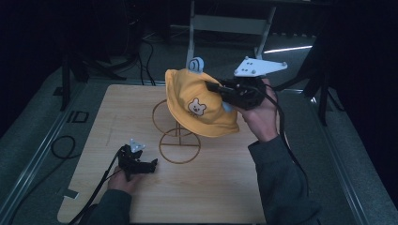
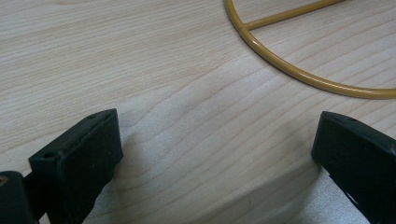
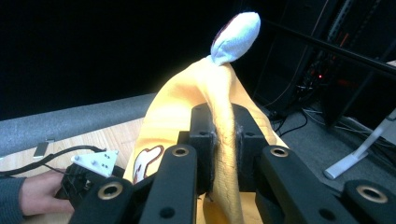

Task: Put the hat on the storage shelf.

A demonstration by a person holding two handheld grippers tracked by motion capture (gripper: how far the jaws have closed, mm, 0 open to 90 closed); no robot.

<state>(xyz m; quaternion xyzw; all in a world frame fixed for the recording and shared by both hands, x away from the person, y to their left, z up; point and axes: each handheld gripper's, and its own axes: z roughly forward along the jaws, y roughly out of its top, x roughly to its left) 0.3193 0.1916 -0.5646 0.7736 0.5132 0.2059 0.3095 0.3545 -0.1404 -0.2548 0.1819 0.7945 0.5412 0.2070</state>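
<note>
Table [image 1: 225, 187]: light wood board, dark surround, "ID" marked on the frame at its left edge.

Yellow hat [image 1: 199, 101]: bucket style, hanging over the upper part of the wire stand [image 1: 179, 146], lifted and tilted, brim drooping toward the person. White-blue ear tab [image 1: 196, 64] sticks up at the crown. Bear face patch [image 1: 197, 107] on the front; no readable brand text on it.

Wire stand: gold-coloured, round base ring flat on the table, a second ring higher up half hidden by the hat. Base ring arc also shows in the left gripper view [image 2: 299, 72].

Right tool [image 1: 213, 87]: jaws pinched narrow on a fold of the hat's fabric, near the crown side; in the right gripper view [image 3: 223, 154] the yellow cloth runs up between the pads. Grey plate on top.

Left tool [image 1: 152, 164]: resting low on the table, jaws wide, nothing between them, just bare wood in its own view [image 2: 215, 158].

Key relation: hat sits right at the right tool, held from the hat's right side, stand directly below and slightly left of the grip. Right hand is the near one; the left tool is well apart from the hat, just beside the base ring. Judged: hat is either coming off or going onto the stand, so the next move turns on its vertical line with the stand top; the snag risk is the brim catching on the upper ring.
</note>
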